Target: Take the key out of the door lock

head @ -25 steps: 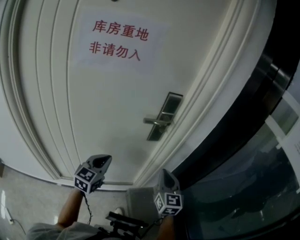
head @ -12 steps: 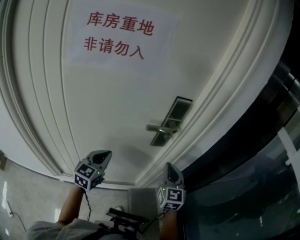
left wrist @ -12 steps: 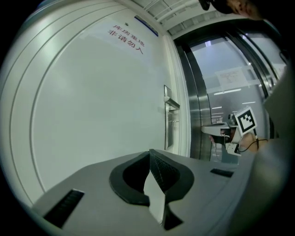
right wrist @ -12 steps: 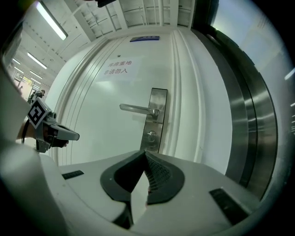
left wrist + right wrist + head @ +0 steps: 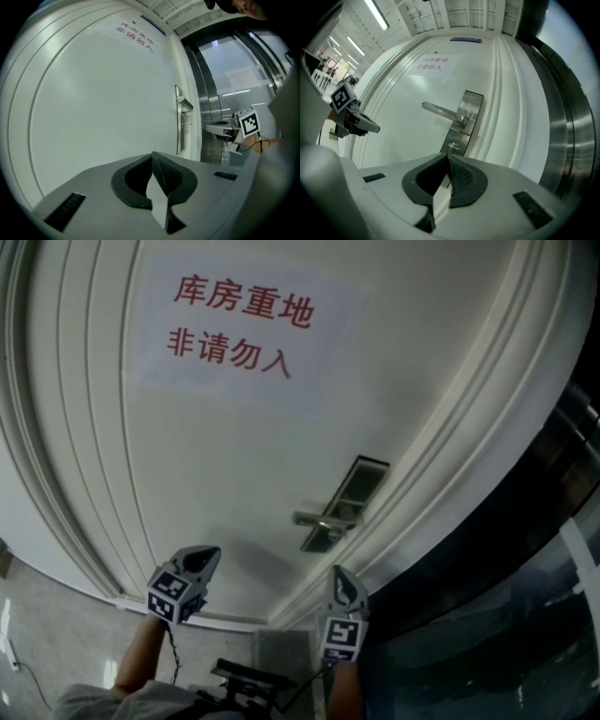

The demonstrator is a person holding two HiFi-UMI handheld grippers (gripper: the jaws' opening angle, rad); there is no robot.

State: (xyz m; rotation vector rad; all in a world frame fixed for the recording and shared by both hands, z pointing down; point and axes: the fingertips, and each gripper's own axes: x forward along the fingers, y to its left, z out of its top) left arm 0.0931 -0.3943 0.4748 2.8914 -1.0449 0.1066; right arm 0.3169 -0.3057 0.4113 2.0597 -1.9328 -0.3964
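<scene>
Head view: over the last second my right gripper (image 5: 339, 577) has edged up towards the lock plate (image 5: 345, 495) and its marker cube (image 5: 342, 638) has turned square to the camera; my left gripper (image 5: 206, 557) has hardly stirred and hangs well off to the left of the plate; I judge this to be the approach, with the pull not yet begun. From here the handle (image 5: 317, 519) shows ahead of my right fingers, beyond them on the door (image 5: 234, 456), and the paper sign (image 5: 234, 329) lies far past both; the key itself is too small to pick out.

Left gripper view: my left fingers (image 5: 165, 172) are clenched tip to tip on nothing; the lock plate shows only edge-on, ahead and to the right of them, and my right gripper (image 5: 216, 127) sits further right still; no key can be seen from this side.

Right gripper view: this view alone shows the key (image 5: 453, 147), seated in the cylinder at the foot of the lock plate, just past the tips of my right fingers (image 5: 461, 177) and below the handle; those fingers are pressed together and empty, so I reckon they must part before they can take the key's head; my left gripper (image 5: 358, 122) shows far off to the left.
</scene>
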